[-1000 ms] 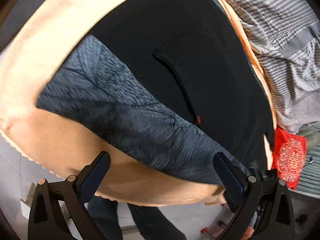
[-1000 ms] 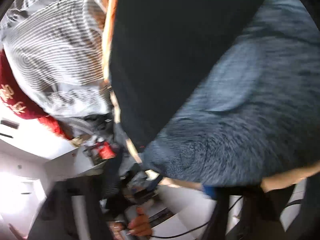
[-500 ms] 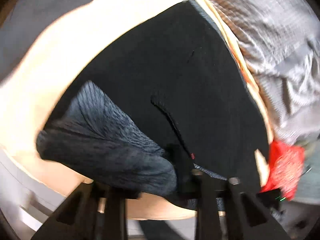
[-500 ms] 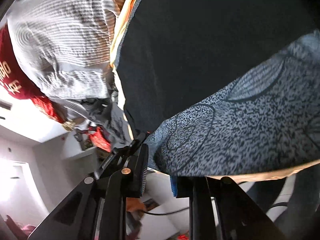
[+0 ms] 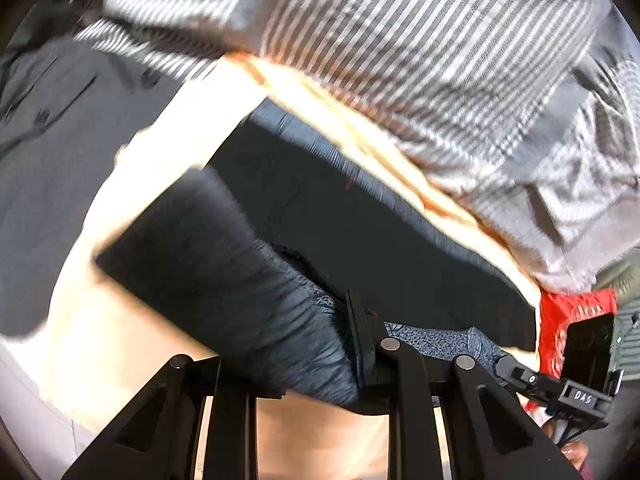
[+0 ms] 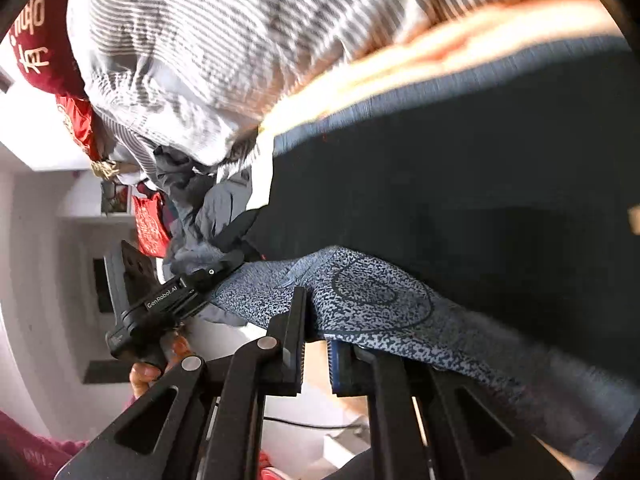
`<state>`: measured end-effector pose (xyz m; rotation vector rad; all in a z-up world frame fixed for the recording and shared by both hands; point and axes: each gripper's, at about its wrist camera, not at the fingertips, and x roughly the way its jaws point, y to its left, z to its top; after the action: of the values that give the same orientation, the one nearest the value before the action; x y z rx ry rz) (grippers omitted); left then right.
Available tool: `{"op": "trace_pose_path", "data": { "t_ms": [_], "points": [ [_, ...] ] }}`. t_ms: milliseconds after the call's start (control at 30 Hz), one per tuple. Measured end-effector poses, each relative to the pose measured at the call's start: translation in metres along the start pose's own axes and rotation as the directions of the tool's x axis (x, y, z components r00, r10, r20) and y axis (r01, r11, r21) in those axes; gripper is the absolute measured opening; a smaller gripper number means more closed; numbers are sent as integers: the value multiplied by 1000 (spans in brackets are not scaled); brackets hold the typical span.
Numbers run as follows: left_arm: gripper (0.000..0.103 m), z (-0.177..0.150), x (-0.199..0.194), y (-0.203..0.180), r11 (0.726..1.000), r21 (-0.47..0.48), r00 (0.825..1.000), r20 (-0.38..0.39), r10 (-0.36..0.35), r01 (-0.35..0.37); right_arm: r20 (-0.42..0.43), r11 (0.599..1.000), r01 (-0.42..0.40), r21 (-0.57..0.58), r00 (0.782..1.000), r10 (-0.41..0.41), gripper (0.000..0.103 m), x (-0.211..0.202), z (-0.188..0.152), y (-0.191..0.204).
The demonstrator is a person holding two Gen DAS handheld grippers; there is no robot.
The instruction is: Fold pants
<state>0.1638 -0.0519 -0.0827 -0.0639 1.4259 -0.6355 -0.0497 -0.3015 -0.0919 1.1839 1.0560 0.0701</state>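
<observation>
The black pants [image 5: 360,232] lie spread on a peach sheet [image 5: 132,200], with a blue-grey speckled inner side [image 6: 360,300] showing along their near edge. My left gripper [image 5: 320,356] is shut on the near hem of the pants and lifts it, so a fold [image 5: 208,256] hangs over the black cloth. My right gripper [image 6: 316,344] is shut on the same speckled hem further along. Each gripper shows in the other's view: the left one [image 6: 168,304] in the right wrist view, the right one [image 5: 560,388] in the left wrist view.
A grey striped quilt [image 5: 420,60] lies bunched along the far side of the pants. A red cloth with a pattern [image 5: 568,320] sits at the bed's end, and a dark red cushion [image 6: 36,40] is beyond it. A grey cover [image 5: 60,140] lies to the left.
Both grippers went from open to shut on the near hem of the pants. They have lifted it and carried it toward the far side, so the striped quilt now fills the top of both views.
</observation>
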Motion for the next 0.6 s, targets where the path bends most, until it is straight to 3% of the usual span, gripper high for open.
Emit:
{"op": "trace_pose_path", "data": {
  "t_ms": [200,333,467,567,600],
  "points": [
    [24,56,62,-24,994,25,994,15,105,-106,-79,995,12,94,997,-4,10,36,98,-43],
    [29,70,102,-20,989,4,989,-3,147,-147,-140,985,36,170,990,-12,10,71,134,-79],
    [48,73,109,-21,991,8,991,2,132,-132,-167,981,23,193,986,9,10,89,145,-99],
    [51,76,100,-26,989,20,989,-10,145,-145,-179,975,5,224,983,36,10,94,148,-104],
    [66,75,89,-29,986,35,986,7,164,-165,-184,974,2,226,982,41,11,94,149,-104]
  ]
}}
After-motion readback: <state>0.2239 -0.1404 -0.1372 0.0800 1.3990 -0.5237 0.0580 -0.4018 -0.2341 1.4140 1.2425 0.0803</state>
